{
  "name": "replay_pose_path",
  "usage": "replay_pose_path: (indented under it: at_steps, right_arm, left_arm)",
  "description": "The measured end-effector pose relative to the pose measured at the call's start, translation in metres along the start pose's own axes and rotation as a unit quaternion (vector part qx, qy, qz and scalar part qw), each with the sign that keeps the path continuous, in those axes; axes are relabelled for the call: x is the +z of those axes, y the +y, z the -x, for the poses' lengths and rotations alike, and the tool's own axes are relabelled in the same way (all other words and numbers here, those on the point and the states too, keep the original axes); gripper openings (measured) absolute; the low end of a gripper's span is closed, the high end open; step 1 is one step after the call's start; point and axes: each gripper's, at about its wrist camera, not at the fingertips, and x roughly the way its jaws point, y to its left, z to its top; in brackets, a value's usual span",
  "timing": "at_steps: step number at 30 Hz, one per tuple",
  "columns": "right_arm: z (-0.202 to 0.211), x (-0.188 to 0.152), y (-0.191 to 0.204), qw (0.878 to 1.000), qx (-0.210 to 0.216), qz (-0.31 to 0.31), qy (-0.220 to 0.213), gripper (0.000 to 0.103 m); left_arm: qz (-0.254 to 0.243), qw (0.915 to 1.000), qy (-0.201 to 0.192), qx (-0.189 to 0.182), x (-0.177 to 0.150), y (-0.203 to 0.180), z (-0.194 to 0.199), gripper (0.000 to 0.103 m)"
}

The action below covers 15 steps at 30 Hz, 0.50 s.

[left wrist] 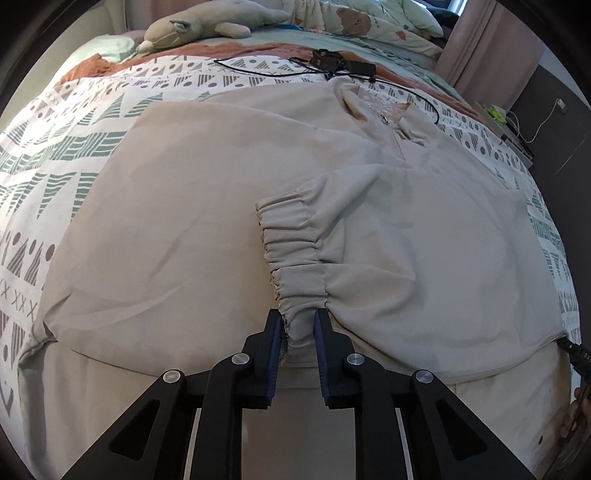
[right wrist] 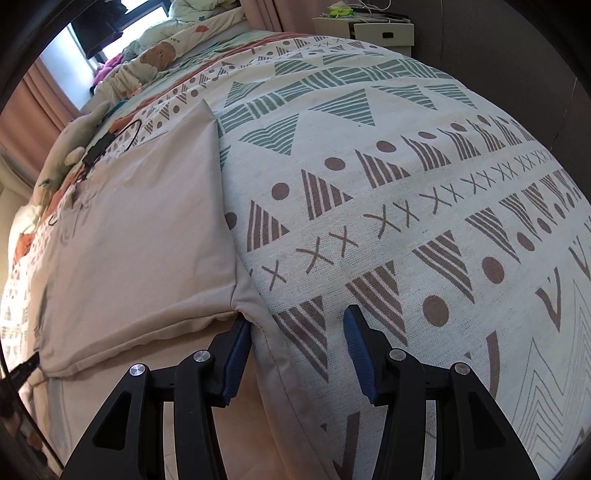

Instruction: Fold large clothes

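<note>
Two grippers: our left gripper [left wrist: 300,332] clamps sleeve cuff [left wrist: 291,254] to lay it across beige garment [left wrist: 166,221]; our right gripper [right wrist: 297,354] gapes, empty, over bedspread [right wrist: 406,166].

A large beige thin-fabric top [left wrist: 192,221] lies flat across the frame's centre, neckline toward the upper right, one sleeve folded over its front, the gathered elastic cuff [left wrist: 291,254] at lower centre.

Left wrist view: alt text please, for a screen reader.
The left gripper pinches the gathered elastic cuff of a beige garment spread flat on a patterned bedspread. A plush toy and a black cable lie beyond it.
</note>
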Motion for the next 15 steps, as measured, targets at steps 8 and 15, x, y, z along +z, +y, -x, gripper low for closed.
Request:
replay_pose_path:
  at_steps: [8, 15]
  right_arm:
    - [0.029, -0.027, 0.003, 0.999, 0.039, -0.004, 0.004, 0.052]
    - [0.072, -0.055, 0.007, 0.998, 0.06, 0.019, -0.015, 0.057]
  left_arm:
    - [0.019, 0.9995, -0.011, -0.024, -0.011, 0.013, 0.036, 0.053]
    - [0.021, 0.9986, -0.039, -0.029, -0.034, 0.028, 0.089, 0.071]
